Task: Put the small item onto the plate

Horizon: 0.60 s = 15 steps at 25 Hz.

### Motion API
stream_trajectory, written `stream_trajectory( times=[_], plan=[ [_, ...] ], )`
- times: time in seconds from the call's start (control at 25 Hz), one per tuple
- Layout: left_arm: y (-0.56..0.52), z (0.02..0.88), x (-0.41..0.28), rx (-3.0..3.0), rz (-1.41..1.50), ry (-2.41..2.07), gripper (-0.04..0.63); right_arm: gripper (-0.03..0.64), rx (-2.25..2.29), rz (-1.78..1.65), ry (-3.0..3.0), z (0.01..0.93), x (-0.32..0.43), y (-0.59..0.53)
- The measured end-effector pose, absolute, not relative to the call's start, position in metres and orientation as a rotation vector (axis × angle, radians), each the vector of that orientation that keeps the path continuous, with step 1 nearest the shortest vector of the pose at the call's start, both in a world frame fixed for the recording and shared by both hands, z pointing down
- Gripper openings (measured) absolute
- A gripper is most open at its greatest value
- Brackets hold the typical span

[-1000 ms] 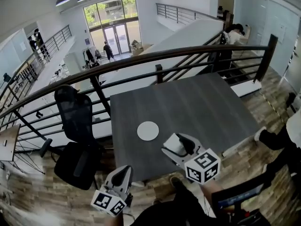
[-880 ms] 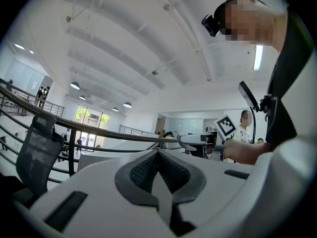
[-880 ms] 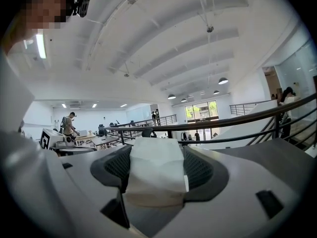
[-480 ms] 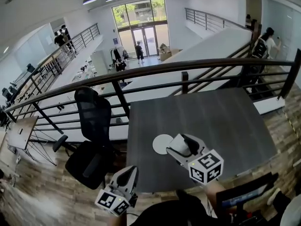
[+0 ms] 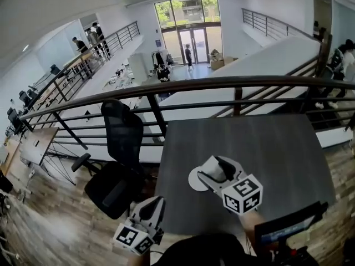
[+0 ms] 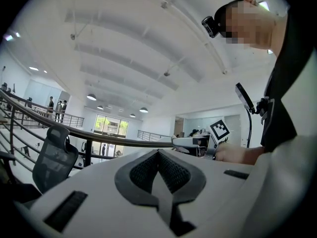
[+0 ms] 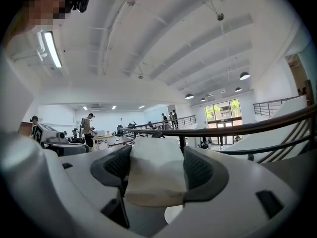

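Jaws of right gripper (image 5: 213, 169) pinching small item (image 7: 154, 175), over plate (image 5: 194, 181) (left gripper (image 6: 158, 155) closed)

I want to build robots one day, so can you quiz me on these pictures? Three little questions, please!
1. What does the right gripper hold? A) nothing B) a white small item C) a spoon
2. True or false: the left gripper has its jaws wide apart.
3. Fill in: the round white ___ lies on the grey table.
Key: 1 B; 2 false; 3 plate.
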<state>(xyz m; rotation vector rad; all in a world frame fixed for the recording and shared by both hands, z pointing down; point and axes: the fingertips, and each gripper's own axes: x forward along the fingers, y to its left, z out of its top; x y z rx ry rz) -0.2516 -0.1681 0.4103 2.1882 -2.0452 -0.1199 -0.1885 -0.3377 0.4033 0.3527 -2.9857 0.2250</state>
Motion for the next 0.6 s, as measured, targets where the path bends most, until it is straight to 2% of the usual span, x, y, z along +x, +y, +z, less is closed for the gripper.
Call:
stream_trajectory(
  times=[0.6],
  plan=[
    [-0.187, 0.414, -0.26, 2.017, -0.09, -2.203, 0.003, 0.331, 0.194, 0.304, -2.893, 0.467, -0.229, -0.384]
  ],
)
